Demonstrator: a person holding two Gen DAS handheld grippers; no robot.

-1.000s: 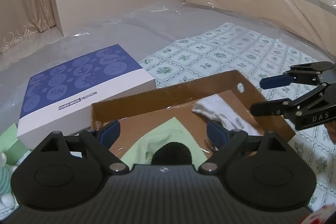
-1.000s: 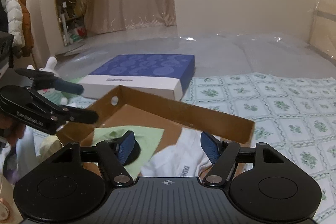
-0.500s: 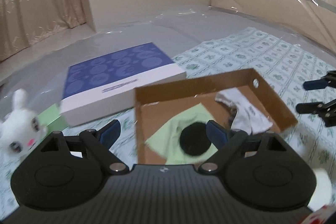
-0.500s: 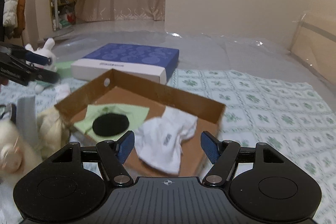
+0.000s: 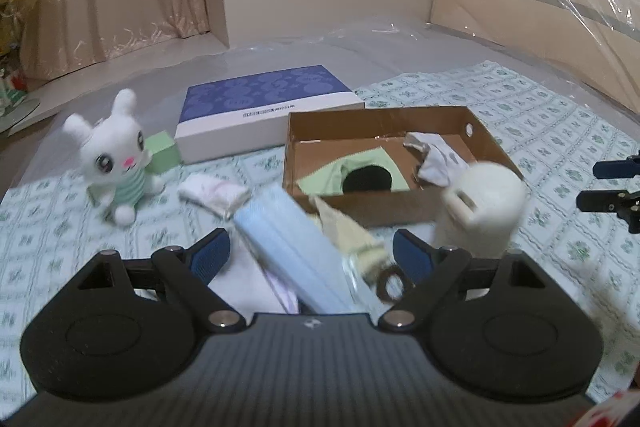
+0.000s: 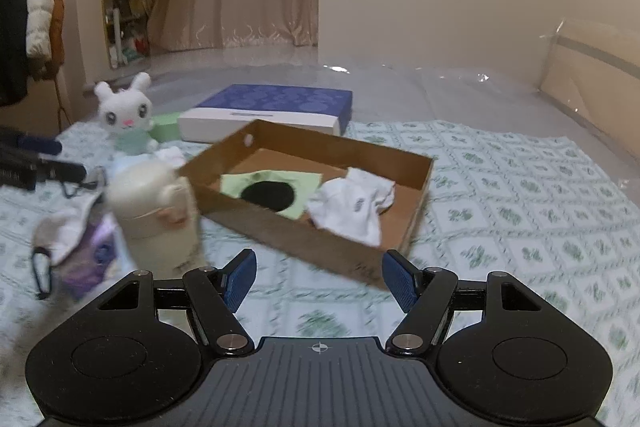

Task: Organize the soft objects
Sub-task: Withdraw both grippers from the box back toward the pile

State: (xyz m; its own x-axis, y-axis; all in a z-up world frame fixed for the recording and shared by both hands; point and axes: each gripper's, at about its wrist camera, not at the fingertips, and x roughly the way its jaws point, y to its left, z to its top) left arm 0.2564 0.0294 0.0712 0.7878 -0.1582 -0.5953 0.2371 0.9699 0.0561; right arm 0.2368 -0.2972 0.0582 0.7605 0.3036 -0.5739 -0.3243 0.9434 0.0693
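Observation:
A shallow cardboard box (image 5: 492, 143) (image 6: 280, 223) lies on the bed and holds a green cloth (image 5: 324, 177) (image 6: 300, 181), a black round pad (image 5: 367, 179) (image 6: 269, 195) and a white sock (image 5: 442, 163) (image 6: 352, 207). My left gripper (image 5: 310, 253) is open and empty, above a light blue folded cloth (image 5: 296, 247) and a pale yellow cloth (image 5: 348, 231) in front of the box. My right gripper (image 6: 318, 275) is open and empty over the bedsheet just before the box's near wall. A cream plush (image 5: 484, 207) (image 6: 156, 215) stands beside the box. A white bunny (image 5: 112, 163) (image 6: 126, 115) sits at the left.
A blue and white flat box (image 5: 264, 111) (image 6: 272, 107) lies behind the cardboard one, with a green block (image 5: 162, 155) next to it. A small white folded cloth (image 5: 214, 193) lies near the bunny. A purple pouch with a carabiner (image 6: 80, 255) lies left. Plastic sheeting covers the bed's far half.
Both grippers have drawn back from over the cardboard box, which now sits farther off. The bunny, the cream plush and loose cloths have come into view. Both sets of jaws stayed open.

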